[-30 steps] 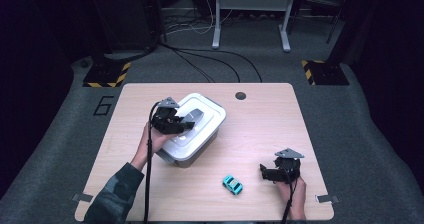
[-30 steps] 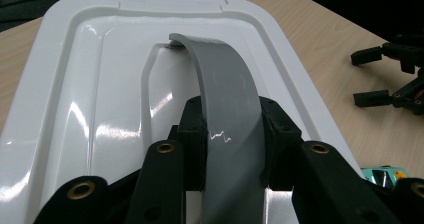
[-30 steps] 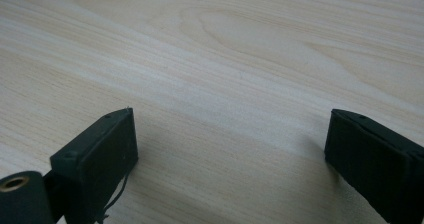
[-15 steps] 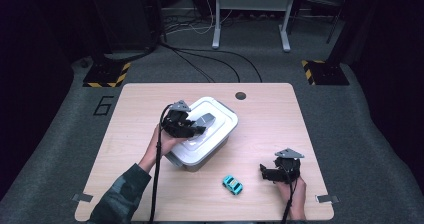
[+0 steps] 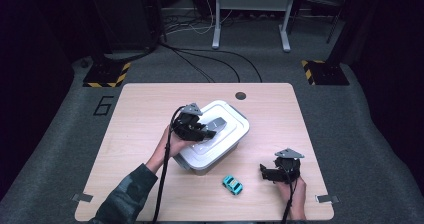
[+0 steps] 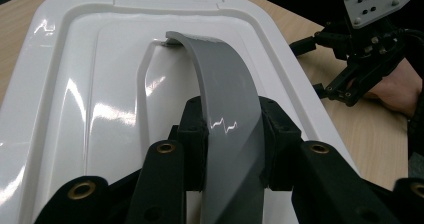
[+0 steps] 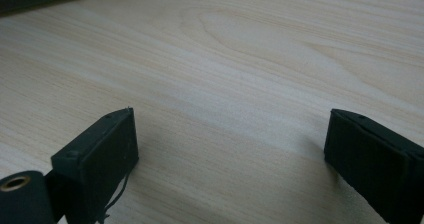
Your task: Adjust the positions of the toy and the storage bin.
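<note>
A white plastic box (image 5: 236, 130) with a closed lid (image 6: 100, 84) stands mid-table, turned at an angle. Its grey handle (image 6: 227, 99) arches up from the lid. My left gripper (image 5: 204, 130) is shut on that handle, and in the left gripper view the two black jaws (image 6: 231, 139) pinch it from both sides. A small teal toy car (image 5: 232, 185) lies on the table in front of the box. My right gripper (image 5: 265, 173) rests low at the front right, open, its jaws (image 7: 232, 149) spread wide over bare wood with nothing between them.
The wooden table (image 5: 140, 114) has a small dark grommet hole (image 5: 241, 95) near its far edge. Cables, stand legs and yellow-black striped feet (image 5: 107, 76) lie on the dark floor beyond it.
My left gripper has moved to the right across the table, taking the white box along by its handle. The right gripper and the toy car have stayed put.
</note>
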### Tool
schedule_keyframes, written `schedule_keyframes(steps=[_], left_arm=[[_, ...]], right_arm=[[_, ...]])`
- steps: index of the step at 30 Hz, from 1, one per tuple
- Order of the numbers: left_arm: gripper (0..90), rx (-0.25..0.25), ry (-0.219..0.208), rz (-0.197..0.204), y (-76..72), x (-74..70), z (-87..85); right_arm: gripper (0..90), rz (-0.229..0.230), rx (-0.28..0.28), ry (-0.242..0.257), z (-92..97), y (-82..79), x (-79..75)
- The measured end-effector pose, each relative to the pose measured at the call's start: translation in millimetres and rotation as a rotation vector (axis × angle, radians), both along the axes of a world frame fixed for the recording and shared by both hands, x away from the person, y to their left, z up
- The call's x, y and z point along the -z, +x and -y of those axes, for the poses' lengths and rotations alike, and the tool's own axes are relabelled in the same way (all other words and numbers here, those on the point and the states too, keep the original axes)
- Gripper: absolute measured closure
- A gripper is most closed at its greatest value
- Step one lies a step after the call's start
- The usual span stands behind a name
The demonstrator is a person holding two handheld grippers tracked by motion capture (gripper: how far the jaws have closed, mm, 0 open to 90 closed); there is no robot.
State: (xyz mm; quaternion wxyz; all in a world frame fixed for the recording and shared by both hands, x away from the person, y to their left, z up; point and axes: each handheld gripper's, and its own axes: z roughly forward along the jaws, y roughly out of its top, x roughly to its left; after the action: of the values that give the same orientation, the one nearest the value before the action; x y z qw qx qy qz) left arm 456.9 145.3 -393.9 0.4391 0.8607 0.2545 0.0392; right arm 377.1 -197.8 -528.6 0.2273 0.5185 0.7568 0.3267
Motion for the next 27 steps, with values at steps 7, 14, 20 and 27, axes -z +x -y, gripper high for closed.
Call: schedule_keyframes(steps=[7, 14, 20, 27], left_arm=[[68.1, 0.051, 0.012, -0.009, 1.3, -1.0, 11.2], [68.2, 0.093, 0.01, -0.02, 3.9, -0.7, 21.2], [68.1, 0.117, 0.02, -0.016, 6.5, -1.2, 26.1], [66.6, 0.093, 0.054, 0.005, 5.4, -2.7, 27.6]], right_arm=[[6.3, 0.0, 0.0, 0.0, 0.0, 0.0, 0.0], [6.3, 0.0, 0.0, 0.0, 0.0, 0.0, 0.0], [6.6, -0.001, -0.003, 0.002, 0.0, -0.1, -0.1], [6.8, 0.0, -0.003, 0.002, 0.0, -0.2, -0.1]])
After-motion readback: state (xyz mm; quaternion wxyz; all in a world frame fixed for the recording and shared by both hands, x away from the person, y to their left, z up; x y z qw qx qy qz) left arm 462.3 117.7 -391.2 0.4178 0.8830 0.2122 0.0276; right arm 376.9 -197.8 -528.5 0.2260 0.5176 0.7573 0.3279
